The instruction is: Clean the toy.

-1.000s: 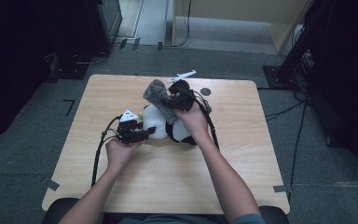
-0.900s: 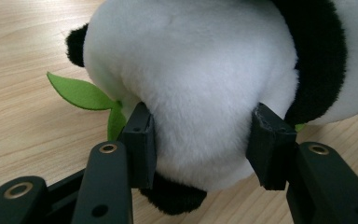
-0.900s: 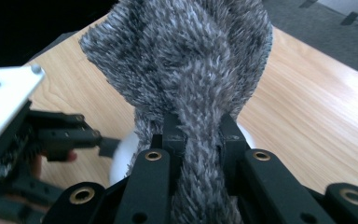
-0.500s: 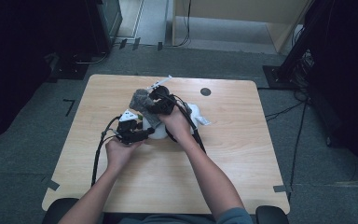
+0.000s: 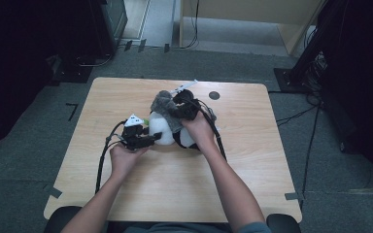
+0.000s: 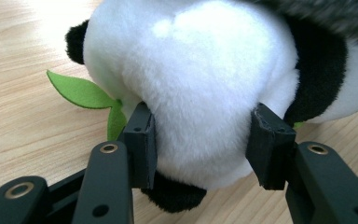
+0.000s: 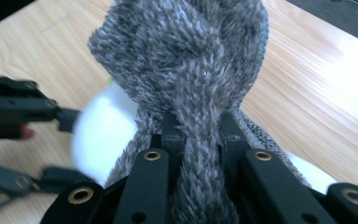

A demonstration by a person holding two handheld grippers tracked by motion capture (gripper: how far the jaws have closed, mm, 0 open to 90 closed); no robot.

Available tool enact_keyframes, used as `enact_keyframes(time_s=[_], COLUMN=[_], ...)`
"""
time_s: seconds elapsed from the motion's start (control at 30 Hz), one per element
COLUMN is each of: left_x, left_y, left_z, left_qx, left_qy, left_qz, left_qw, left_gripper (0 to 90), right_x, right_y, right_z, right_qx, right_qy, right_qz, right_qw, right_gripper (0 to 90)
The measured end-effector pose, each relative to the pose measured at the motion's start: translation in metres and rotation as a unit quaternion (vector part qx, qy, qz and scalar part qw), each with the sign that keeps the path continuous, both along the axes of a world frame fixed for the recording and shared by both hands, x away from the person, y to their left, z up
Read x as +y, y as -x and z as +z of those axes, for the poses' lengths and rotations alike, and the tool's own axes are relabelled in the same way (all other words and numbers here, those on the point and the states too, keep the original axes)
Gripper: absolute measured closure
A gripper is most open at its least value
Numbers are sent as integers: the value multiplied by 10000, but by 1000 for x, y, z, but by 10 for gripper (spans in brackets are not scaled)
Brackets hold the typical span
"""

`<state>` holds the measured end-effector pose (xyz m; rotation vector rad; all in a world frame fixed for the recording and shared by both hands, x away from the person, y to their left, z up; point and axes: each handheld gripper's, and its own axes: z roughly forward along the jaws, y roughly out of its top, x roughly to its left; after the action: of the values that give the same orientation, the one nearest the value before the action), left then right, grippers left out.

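Centre frame: my left hand-held gripper [image 6: 200,149] clamps the plush panda [image 6: 205,88]; my right hand-held gripper [image 7: 200,140] pinches grey fuzzy cloth [image 7: 186,60] above it.

Table [image 5: 126,194]: lying under everything else here.
Plush panda [image 5: 161,127]: sitting on the table near its middle, toward the far side.
Fuzzy cloth [image 5: 164,103]: lying draped over the panda's far side.
Leaf [image 6: 81,91]: lying flat on the table, sticking out from under the panda.
Left gripper [image 5: 148,141]: sitting left of the panda, jaws standing either side of it (pads pressing into the plush).
Right gripper [image 5: 184,108]: sitting right of and behind the panda, clamping the cloth.
Round mark [image 5: 214,95]: lying on the table behind and to the right of the right gripper.
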<state>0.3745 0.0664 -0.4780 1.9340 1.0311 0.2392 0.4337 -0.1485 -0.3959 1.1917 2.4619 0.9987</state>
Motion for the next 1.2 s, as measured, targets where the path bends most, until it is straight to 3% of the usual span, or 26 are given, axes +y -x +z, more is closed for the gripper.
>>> enact_keyframes(time_s=[0.17, 0.5, 0.83, 0.97, 1.13, 1.2], left_x=[0, 0, 0, 1, 1, 1], left_y=[0, 0, 0, 0, -1, -1], left_z=[0, 0, -1, -1, -1, -1], left_qx=[-8, -17, -17, -11, -16, -13], left_qy=[9, 25, 42, 58, 55, 48], left_qz=[-1, -9, -11, -5, -10, -7], left_qw=[10000, 10000, 10000, 10000, 10000, 10000], left_gripper=[506, 506, 506, 506, 506, 505], right_x=[-30, -75, -112, -125, -134, -136], right_y=[4, 17, 27, 31, 34, 35], right_z=[4, 10, -1, -12, -25, -28], right_qx=[-19, -136, -120, -7, 164, 126], right_qy=[-196, -341, -494, -500, -553, -596], right_qz=[-191, -537, -904, -1097, -1201, -1194], right_qw=[9996, 9979, 9946, 9927, 9911, 9910], right_gripper=[786, 786, 786, 787, 788, 788])
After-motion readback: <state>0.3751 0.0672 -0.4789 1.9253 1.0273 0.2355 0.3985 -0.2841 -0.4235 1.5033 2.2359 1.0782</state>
